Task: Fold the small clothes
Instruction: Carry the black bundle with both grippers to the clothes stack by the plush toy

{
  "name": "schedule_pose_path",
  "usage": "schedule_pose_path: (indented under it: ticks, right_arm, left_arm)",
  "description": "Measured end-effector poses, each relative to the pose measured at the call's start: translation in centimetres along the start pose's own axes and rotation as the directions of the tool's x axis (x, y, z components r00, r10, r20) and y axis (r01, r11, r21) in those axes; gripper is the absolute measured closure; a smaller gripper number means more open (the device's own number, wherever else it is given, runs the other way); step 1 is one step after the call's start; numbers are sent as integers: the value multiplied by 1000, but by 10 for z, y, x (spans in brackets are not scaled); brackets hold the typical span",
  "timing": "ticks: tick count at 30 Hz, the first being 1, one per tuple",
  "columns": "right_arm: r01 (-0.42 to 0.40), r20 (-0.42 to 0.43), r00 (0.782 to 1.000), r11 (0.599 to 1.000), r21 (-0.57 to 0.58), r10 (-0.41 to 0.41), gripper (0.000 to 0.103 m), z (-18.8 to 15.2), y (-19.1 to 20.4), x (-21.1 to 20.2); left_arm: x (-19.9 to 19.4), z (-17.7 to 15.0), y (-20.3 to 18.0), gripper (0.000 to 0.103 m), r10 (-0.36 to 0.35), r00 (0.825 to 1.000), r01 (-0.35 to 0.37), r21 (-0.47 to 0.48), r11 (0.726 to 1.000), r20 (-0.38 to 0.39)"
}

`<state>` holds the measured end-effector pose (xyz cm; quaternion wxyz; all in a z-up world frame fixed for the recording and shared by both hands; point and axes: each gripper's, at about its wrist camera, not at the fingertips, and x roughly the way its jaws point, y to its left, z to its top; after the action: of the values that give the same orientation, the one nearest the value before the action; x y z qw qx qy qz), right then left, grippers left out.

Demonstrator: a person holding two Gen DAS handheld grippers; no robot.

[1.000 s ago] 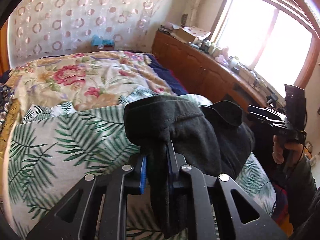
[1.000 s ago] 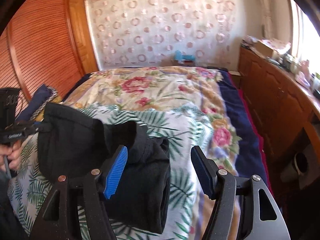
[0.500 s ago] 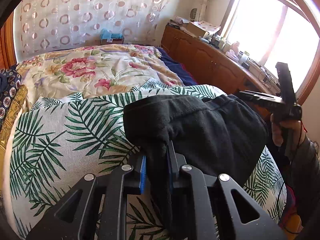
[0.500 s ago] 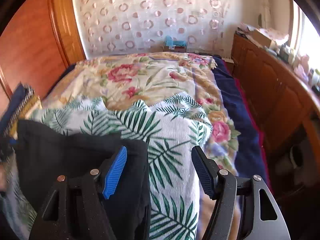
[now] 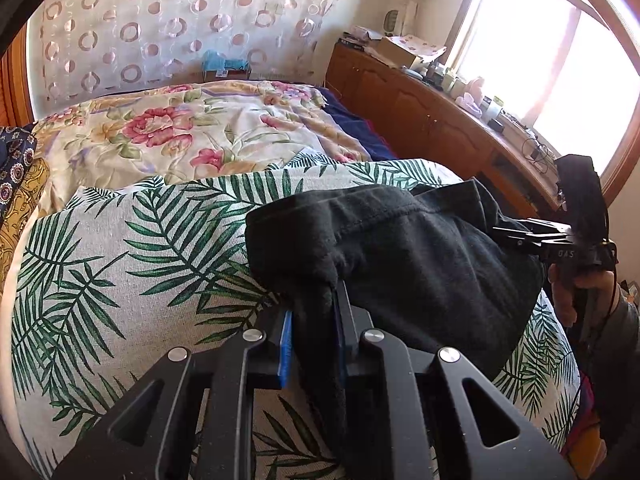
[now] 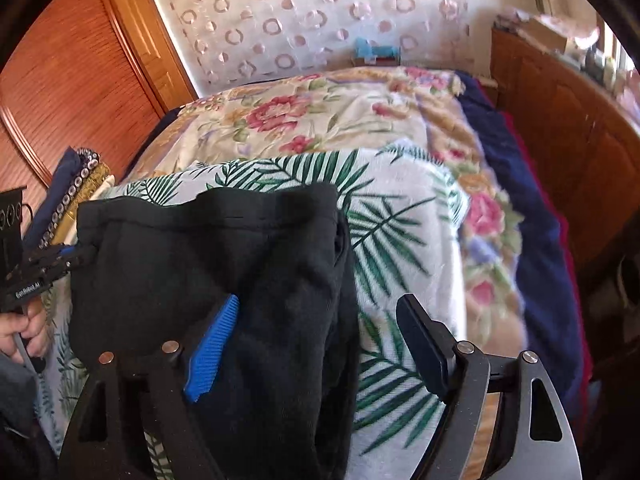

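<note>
Left gripper [image 5: 312, 324] is clamped on a bunched corner of the black garment [image 5: 400, 256], blue pads pressed together with cloth pinched between them, lower centre of the left wrist view. The garment spreads right from there over the palm-leaf cover [image 5: 120, 264] toward the right gripper [image 5: 520, 236] at the right edge, held in a hand [image 5: 576, 292].

Right wrist view: right gripper [image 6: 320, 344] has its fingers wide apart. The garment [image 6: 240, 264] drapes over the left blue pad [image 6: 212, 348] and fills lower left of the frame; the right finger [image 6: 428, 352] sits over bare leaf-print cloth [image 6: 400, 240], not touching the garment. Whether the garment is just hanging on that pad, can't tell. Left gripper [image 6: 60, 260] grips the garment's far-left edge. Floral quilt [image 6: 320, 120] lies beyond, upper centre.
</note>
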<state>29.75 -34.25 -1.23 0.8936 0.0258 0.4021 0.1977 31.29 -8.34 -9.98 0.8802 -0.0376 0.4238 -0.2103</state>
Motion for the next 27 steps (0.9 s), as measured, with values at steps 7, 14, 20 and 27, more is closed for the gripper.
schedule_pose_path:
  ticks: [7,14,20,27]
  right_arm:
    - [-54,-7,999,998,-17,54,42,9,2,5]
    - [-58,36,997,992,-115,62,82,8,18,-5]
    - [-77,159,981,975,-209,112,83,25,59,-28]
    - [-138,226,946,920,-367,232,83,67,137,-28]
  left_arm:
    - [-4,0,-3,86,-8,1000,8,13,1000,18]
    - [-48,-2,-2,86,-70,992,69,6,998,103]
    - [-108,-11,15,86,-38,978,44,-26,999,204]
    - [-199,-29,73,86,102,936,-62,-127,990,337]
